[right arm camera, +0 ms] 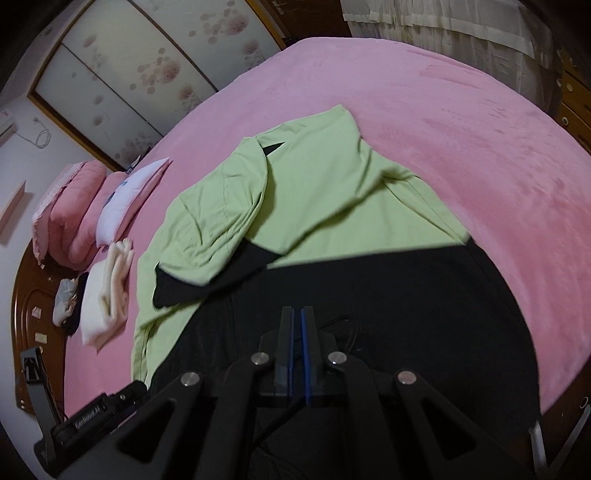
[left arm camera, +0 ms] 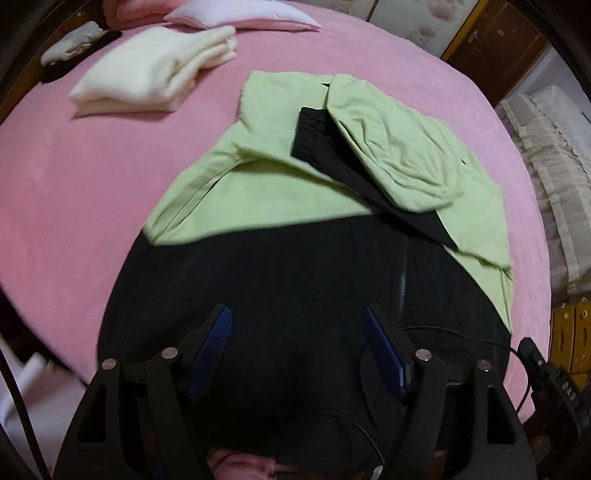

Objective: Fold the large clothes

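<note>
A large green and black garment [left arm camera: 280, 192] lies spread on the pink bed [left arm camera: 92, 177], its black lower part nearest me. One sleeve with a black cuff [left arm camera: 308, 133] is folded across the green chest. My left gripper [left arm camera: 297, 325] is open and empty, hovering over the black part. In the right wrist view the same garment [right arm camera: 325, 206] lies ahead, the folded sleeve [right arm camera: 214, 229] at its left. My right gripper [right arm camera: 297, 314] is shut with nothing seen between its fingers, over the black fabric [right arm camera: 406, 302].
A folded cream garment [left arm camera: 155, 70] [right arm camera: 107, 295] lies on the bed's far side with pillows [left arm camera: 240, 14] [right arm camera: 125, 203] beyond. A wooden headboard [right arm camera: 29, 314], wardrobe doors [right arm camera: 147, 62] and curtains [left arm camera: 546, 155] surround the bed.
</note>
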`<action>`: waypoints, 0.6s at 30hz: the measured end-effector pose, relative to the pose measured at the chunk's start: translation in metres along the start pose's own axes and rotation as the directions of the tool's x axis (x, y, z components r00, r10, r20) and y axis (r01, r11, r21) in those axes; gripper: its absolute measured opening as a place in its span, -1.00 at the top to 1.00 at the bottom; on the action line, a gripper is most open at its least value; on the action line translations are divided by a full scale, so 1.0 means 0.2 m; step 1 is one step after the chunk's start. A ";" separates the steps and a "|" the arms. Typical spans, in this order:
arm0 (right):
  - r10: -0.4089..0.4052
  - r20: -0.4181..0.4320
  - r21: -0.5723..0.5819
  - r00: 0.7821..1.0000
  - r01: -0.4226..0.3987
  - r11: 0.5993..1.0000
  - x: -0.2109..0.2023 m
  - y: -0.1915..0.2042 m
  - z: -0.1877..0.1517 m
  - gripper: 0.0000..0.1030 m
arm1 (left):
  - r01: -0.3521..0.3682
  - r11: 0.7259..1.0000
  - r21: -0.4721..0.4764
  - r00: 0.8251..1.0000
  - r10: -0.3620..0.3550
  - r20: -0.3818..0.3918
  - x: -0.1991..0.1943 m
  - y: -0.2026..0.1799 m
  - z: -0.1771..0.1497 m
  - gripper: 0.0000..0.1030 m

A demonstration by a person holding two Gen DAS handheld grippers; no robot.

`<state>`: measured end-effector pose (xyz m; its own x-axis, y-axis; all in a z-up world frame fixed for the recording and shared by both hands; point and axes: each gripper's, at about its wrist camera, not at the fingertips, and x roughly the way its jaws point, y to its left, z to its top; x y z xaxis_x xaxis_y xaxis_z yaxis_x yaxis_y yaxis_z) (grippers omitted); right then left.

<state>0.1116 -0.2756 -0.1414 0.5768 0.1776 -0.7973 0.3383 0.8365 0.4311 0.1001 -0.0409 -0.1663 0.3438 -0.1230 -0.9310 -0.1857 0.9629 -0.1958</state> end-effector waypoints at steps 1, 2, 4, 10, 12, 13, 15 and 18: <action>0.002 -0.005 -0.007 1.000 -0.002 1.000 -0.07 -0.02 -0.05 0.93 | -0.006 1.000 0.013 1.000 0.006 0.006 -0.07 0.01 -0.06 -0.40; 0.000 -0.013 -0.014 1.000 0.000 1.000 -0.13 -0.03 -0.08 0.93 | -0.008 1.000 0.024 1.000 0.008 0.014 -0.12 0.02 -0.10 -0.41; -0.006 -0.037 -0.030 0.999 0.005 1.000 -0.26 -0.07 -0.16 0.93 | -0.004 0.999 0.053 1.000 0.002 0.031 -0.26 0.05 -0.21 -0.46; -0.017 -0.072 -0.065 0.997 0.012 0.998 -0.61 -0.15 -0.36 0.35 | -0.039 0.986 0.160 0.999 0.036 0.019 -0.58 0.12 -0.47 -0.47; -0.026 -0.063 -0.058 0.998 0.022 0.998 -0.72 -0.18 -0.42 0.15 | -0.067 0.983 0.171 0.998 0.063 0.030 -0.65 0.16 -0.53 -0.49; -0.031 -0.062 -0.059 0.998 0.027 0.998 -0.76 -0.20 -0.44 0.04 | -0.084 0.982 0.170 0.996 0.079 0.034 -0.68 0.19 -0.55 -0.55; -0.051 -0.064 -0.071 0.997 0.046 0.996 -0.82 -0.23 -0.48 -0.07 | -0.118 0.979 0.165 0.993 0.113 0.041 -0.72 0.26 -0.60 -0.61; -0.084 -0.067 -0.082 0.994 0.079 0.994 -0.85 -0.29 -0.52 -0.08 | -0.166 0.977 0.136 0.986 0.162 0.041 -0.71 0.36 -0.64 -0.61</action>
<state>-0.0833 -0.3006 -0.0754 0.4949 0.1410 -0.8574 0.3209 0.8874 0.3311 -0.0801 0.0155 -0.0872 0.3469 0.0445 -0.9368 -0.1136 0.9935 0.0051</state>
